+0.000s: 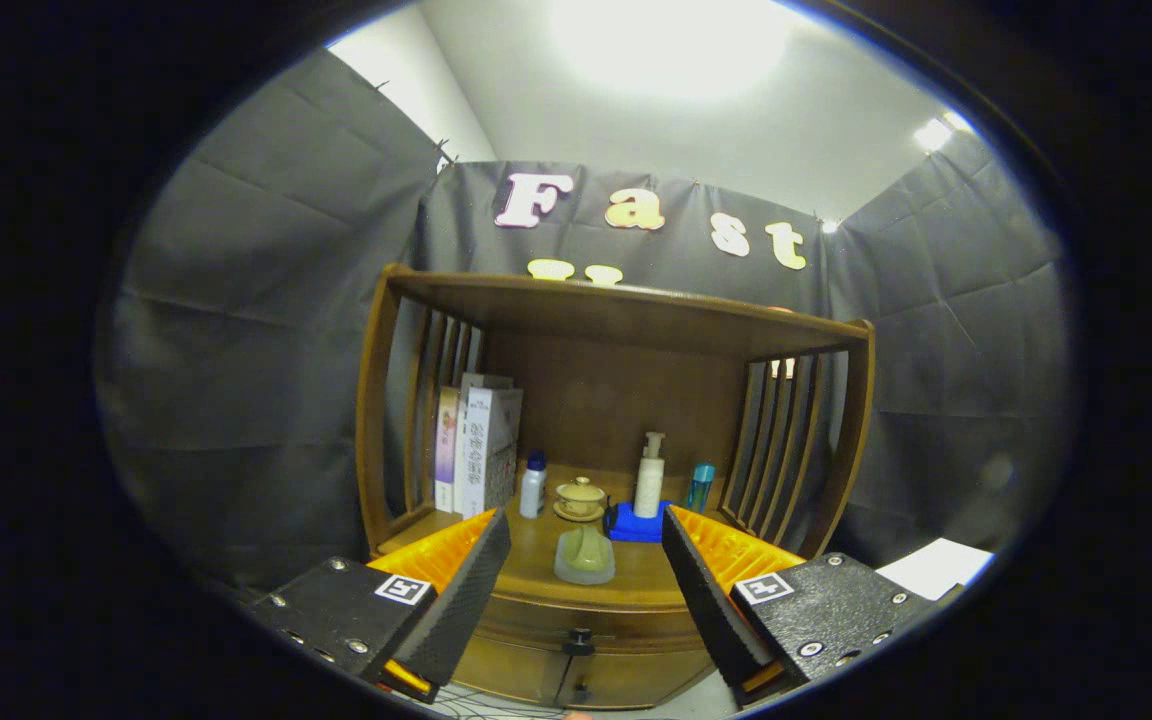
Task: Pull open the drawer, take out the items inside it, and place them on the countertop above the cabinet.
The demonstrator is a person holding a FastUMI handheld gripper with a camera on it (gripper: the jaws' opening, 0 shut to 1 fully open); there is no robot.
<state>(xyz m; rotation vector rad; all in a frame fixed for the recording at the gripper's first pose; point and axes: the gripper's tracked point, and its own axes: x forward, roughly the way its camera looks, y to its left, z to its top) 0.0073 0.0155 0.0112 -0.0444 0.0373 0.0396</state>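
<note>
Grey cloth walls close in the booth on three sides, with a pale ceiling and a bright lamp overhead. Ahead of me stands a brown wooden cabinet [616,330] with slatted sides and a roof board over its worktop [536,560]. At the worktop's back left corner lean some boxes [481,445]; beside them stands a small white bottle [533,485] with a blue cap. Near the middle sits a lidded cup [581,497]; closer to the front edge lies a pale green dish [585,557]. Toward the back right, a pump bottle [650,478] stands on a blue block [636,525], a teal bottle [700,487] next to it.

The drawer [586,622] sits just under the worktop's front edge, closed, its dark knob [577,637] centred between my fingers.

My claw [586,570] is spread wide and holds nothing, short of the cabinet.
</note>
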